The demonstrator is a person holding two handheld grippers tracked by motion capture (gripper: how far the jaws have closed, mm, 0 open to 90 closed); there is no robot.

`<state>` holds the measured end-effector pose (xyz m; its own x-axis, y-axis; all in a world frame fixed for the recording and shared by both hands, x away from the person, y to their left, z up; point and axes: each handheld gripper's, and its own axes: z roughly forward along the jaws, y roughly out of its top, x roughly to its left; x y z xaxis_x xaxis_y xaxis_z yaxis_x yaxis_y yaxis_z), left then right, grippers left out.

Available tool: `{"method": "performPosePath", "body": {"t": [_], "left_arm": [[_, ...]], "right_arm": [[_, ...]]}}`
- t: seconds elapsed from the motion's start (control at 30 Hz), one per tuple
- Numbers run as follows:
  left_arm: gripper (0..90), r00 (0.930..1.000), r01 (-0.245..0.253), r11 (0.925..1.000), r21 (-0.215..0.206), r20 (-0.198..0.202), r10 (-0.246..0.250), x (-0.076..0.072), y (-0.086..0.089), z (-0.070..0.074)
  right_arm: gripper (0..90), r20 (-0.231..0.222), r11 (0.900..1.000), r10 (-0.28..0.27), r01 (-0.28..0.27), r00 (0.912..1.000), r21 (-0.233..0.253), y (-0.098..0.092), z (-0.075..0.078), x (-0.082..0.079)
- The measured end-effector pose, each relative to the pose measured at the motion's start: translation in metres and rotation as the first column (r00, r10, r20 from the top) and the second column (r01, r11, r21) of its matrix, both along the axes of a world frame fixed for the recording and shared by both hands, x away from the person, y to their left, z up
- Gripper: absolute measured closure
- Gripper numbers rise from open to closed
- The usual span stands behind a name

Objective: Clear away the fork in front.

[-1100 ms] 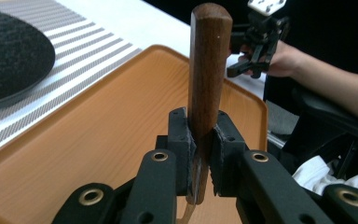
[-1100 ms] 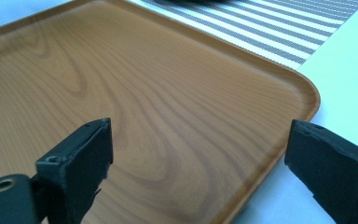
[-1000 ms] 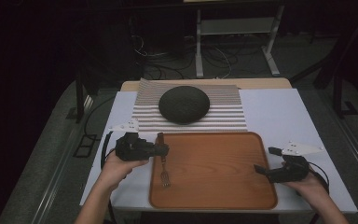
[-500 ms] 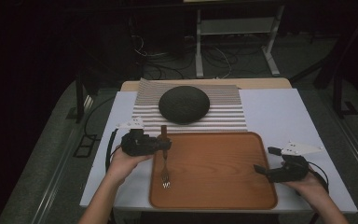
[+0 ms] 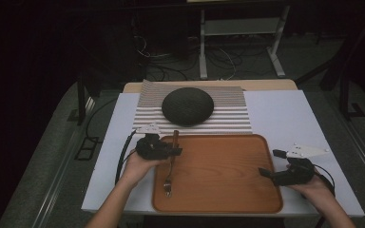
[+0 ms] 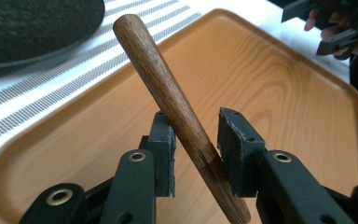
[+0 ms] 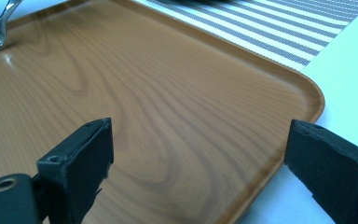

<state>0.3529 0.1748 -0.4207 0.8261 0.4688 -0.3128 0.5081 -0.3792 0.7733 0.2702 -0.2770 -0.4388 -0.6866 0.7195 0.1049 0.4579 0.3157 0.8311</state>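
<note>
at nine o'clock on the brown wooden tray (image 5: 228, 175), the left claw (image 5: 173, 151) is pinching the wooden-handled metal fork (image 5: 170, 164), seemingly mid-move; the right claw (image 5: 270, 165) is gaping, empty, at three o'clock.

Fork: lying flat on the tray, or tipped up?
Tipped up. The fork has its tines on the wooden tray, while the left hand-held gripper holds its wooden handle raised between the jaws.

No writing, label, brand or number can be read anywhere. The wooden tray (image 5: 218, 175) bears only its grain. The striped mat (image 5: 233, 114) beyond the tray carries plain stripes.
</note>
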Motion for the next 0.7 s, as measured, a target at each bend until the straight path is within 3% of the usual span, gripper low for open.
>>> {"method": "performPosePath", "body": {"t": [0.4, 0.5, 0.7], "left_arm": [[66.8, 0.9992, 0.022, 0.9966, 0.08, -0.036, -0.019, -0.001, -0.016, -0.021], [66.7, 0.9985, 0.041, 0.9928, 0.113, -0.04, -0.036, -0.002, -0.021, -0.024], [66.4, 0.9991, 0.035, 0.9932, 0.111, -0.028, -0.032, -0.002, -0.02, -0.023]], "right_arm": [[9.5, -0.001, 1.0, 0.013, -0.013, 0.9999, -0.012, 0.002, 0.0, 0.0], [9.5, 0.0, 1.0, 0.015, -0.015, 0.9999, -0.013, 0.002, 0.0, 0.0], [9.5, 0.001, 1.0, 0.015, -0.015, 0.9999, -0.012, 0.001, 0.0, 0.0]]}}
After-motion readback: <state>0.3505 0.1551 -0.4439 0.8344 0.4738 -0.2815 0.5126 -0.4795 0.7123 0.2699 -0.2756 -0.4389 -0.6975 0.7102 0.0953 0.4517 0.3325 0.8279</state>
